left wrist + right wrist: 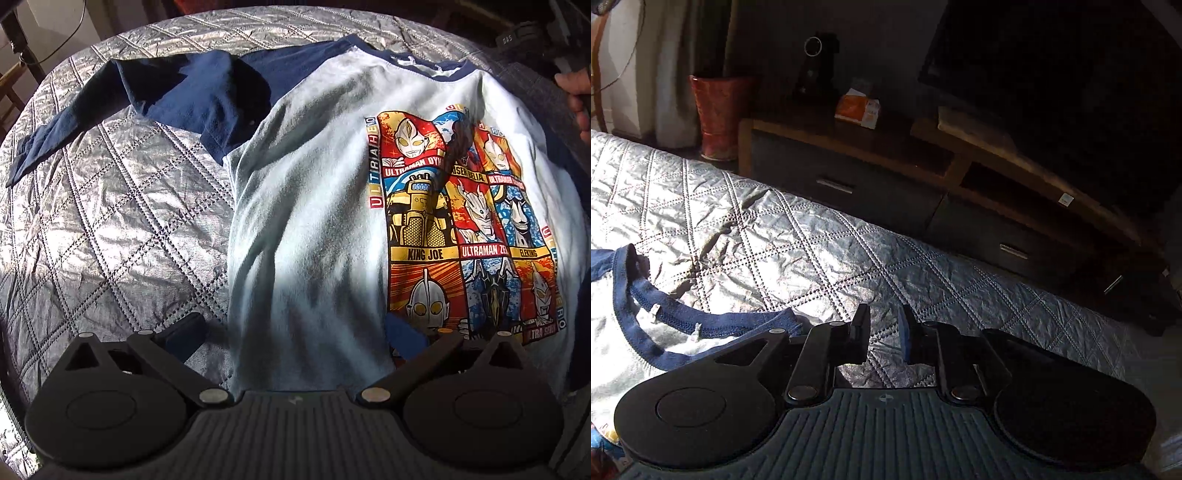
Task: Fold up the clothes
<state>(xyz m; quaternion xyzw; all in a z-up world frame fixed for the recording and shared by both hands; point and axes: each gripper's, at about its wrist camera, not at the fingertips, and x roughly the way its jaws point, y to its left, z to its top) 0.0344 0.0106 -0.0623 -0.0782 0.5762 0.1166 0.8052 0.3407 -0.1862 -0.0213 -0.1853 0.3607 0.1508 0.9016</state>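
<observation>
Shirt (314, 206) lies flat, print up, on the quilted bed (122, 229), one navy sleeve (155, 99) spread far left. Left gripper (295, 339) fingers wide apart over the near hem, holding nothing. Right gripper (884, 332) fingers narrowly apart, empty, just right of the collar (665, 314).

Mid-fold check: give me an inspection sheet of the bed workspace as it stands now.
Surface: silver quilted bedspread, creased.
Job's things: white shirt face up, printed front showing; navy sleeve spread out to the side, unfolded.
Clutter: nothing seen on the bed.
Grippers: left gripper wide open over the hem; right gripper narrowly open, empty, beside the navy collar.
Cables: thin wire by the wall.
Surroundings: drawer cabinet, red vase.
</observation>
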